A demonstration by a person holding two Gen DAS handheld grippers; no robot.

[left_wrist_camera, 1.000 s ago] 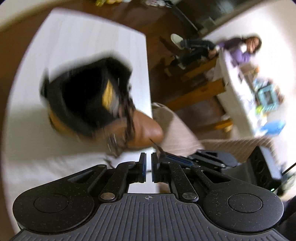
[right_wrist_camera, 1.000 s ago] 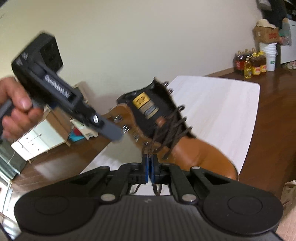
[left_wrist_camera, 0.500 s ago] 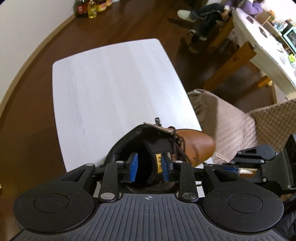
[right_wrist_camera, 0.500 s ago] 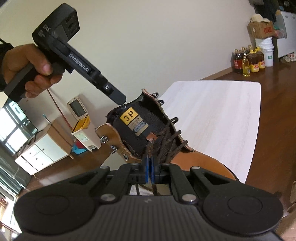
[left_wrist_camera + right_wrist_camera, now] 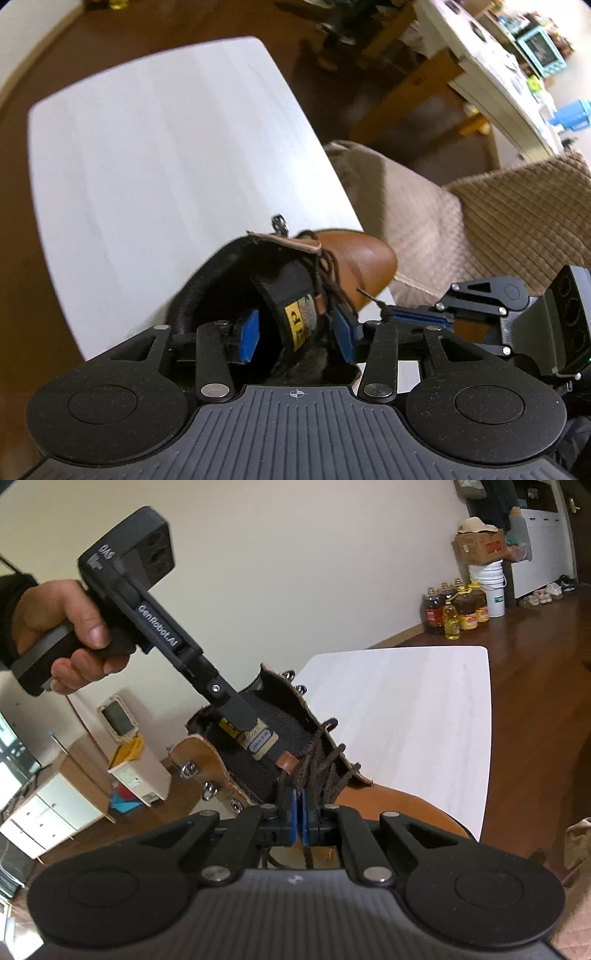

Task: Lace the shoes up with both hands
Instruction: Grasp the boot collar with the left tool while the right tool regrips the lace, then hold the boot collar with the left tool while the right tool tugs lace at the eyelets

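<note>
Item: tan leather lace-up boot (image 5: 399,805) with black padded tongue (image 5: 291,295), standing on my white rectangular table (image 5: 166,155). Tongue tag reads "JP". My left gripper (image 5: 297,334), marked "GenRobot.AI" and "DAS", has just been opening; its jaws straddle the tongue. My right gripper (image 5: 300,814) is clamped on the dark brown lace (image 5: 328,760).

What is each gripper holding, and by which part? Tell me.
The right gripper is shut on the brown lace, on a strand near the boot's lower eyelets. The left gripper, jaws just opening, straddles the tongue and holds nothing.
</note>
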